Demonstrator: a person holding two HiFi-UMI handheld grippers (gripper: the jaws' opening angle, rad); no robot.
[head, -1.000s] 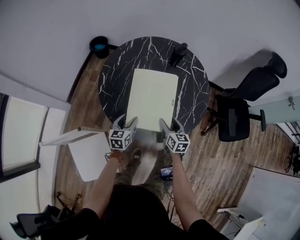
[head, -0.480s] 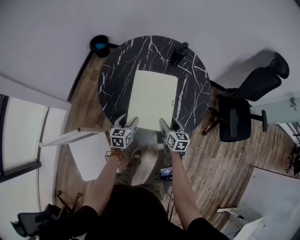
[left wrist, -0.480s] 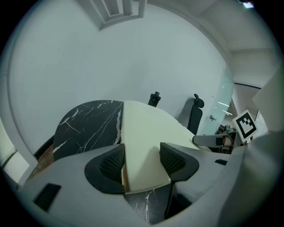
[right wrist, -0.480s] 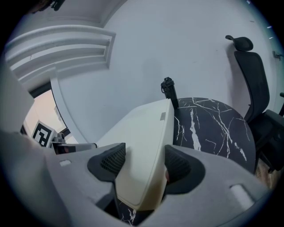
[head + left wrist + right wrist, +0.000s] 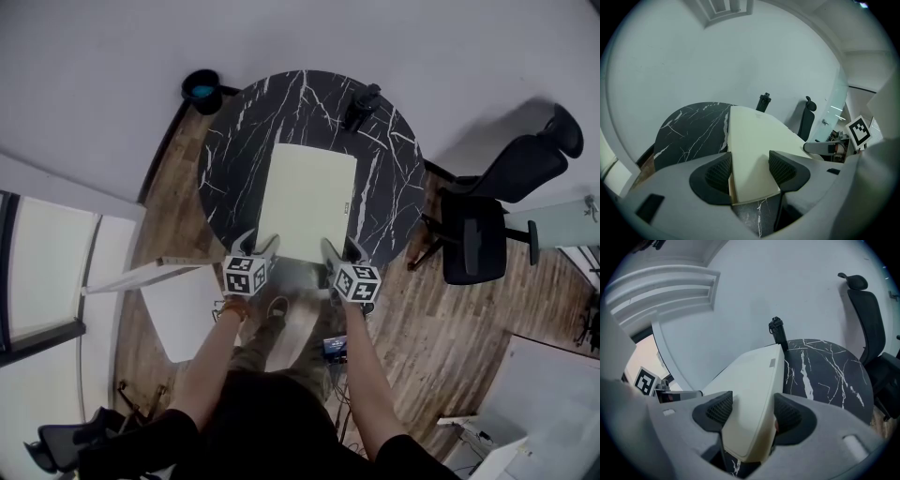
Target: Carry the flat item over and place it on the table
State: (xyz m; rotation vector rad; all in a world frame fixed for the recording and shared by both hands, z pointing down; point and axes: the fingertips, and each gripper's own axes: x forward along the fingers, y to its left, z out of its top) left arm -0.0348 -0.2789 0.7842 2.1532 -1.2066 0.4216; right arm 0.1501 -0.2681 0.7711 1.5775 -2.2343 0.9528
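- Currently, the flat item [image 5: 307, 202], pale cream and rectangular, lies flat on the round black marbled bench [image 5: 230, 150], and its near edge reaches almost to the bench's near rim.
- My left claw [image 5: 750, 169] is released. Its two pads stand apart with the flat item's near left corner between them, and the cream top shows across the gap.
- My right claw [image 5: 751, 412] is released as well, jaws apart astride the near right corner. I can't tell whether either pad touches the edge.
- In the head view, both claws sit side by side at that near edge, one at each corner, with my forearms [image 5: 214, 361] reaching in from below.
- A dark bottle-like thing [image 5: 360, 106] stands upright at the bench's far right side, apart from the flat item.
- A black office chair [image 5: 487, 216] stands on the wood floor right of the bench, and a dark bin with blue inside [image 5: 200, 91] sits at the bench's far left.
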